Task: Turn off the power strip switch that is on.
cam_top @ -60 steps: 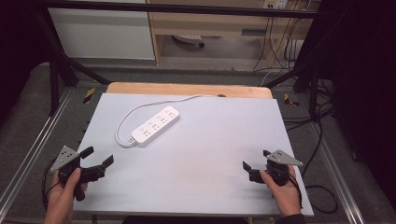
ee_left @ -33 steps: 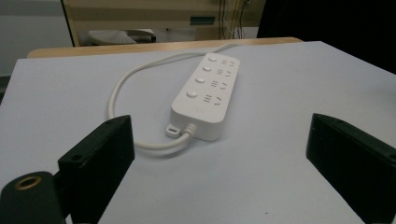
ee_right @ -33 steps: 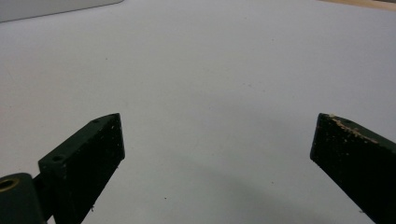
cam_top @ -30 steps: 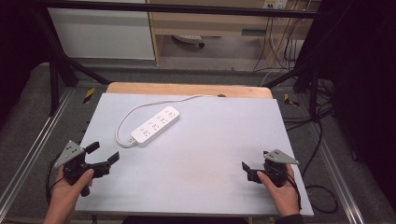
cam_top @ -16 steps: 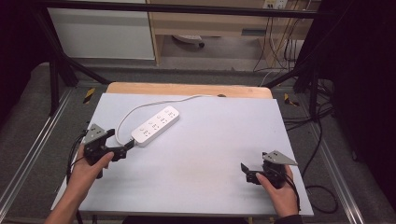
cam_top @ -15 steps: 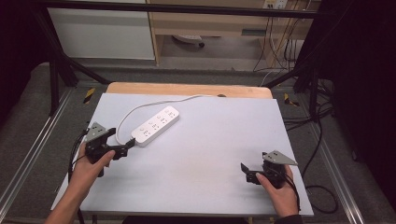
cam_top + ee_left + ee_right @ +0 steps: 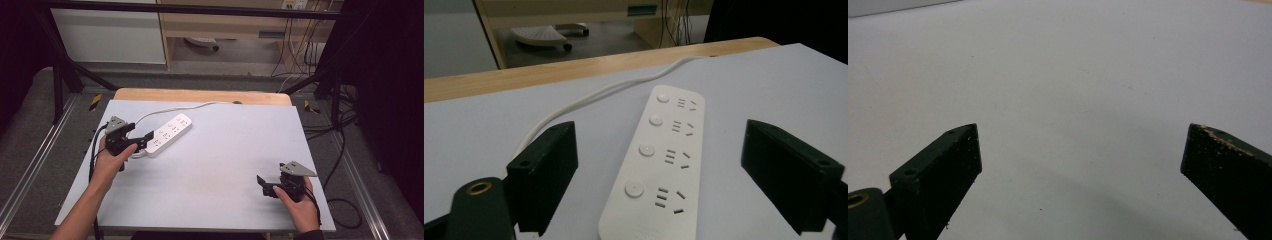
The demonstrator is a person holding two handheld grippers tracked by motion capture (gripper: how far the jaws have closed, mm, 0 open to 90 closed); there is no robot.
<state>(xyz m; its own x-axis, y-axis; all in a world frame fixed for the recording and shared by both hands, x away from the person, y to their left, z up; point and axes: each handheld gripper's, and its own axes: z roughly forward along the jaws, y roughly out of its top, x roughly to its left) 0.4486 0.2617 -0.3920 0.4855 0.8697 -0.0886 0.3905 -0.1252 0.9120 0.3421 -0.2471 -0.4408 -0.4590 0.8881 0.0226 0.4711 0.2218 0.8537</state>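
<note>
A white power strip (image 7: 171, 133) lies slanted on the grey mat, left of centre, and its white cord (image 7: 150, 116) loops back toward the far edge. My left gripper (image 7: 145, 142) is at the strip's near end. In the left gripper view the strip (image 7: 669, 125) runs away between the two black jaws. The left gripper (image 7: 661, 155) is open: its jaws have just been closing a little, with gaps on both sides of the strip. My right gripper (image 7: 263, 185) rests open at the front right of the mat. The right gripper (image 7: 1078, 160) has bare mat between its jaws.
The grey mat (image 7: 225, 160) covers a wooden table whose far edge (image 7: 200, 95) shows as a strip. Metal rails run along both sides on the floor. Black cables (image 7: 345, 150) hang at the right. A light cabinet stands behind the table.
My left gripper has travelled forward and to the right, from the mat's front left corner to the near end of the power strip. The right gripper has stayed where it was.
</note>
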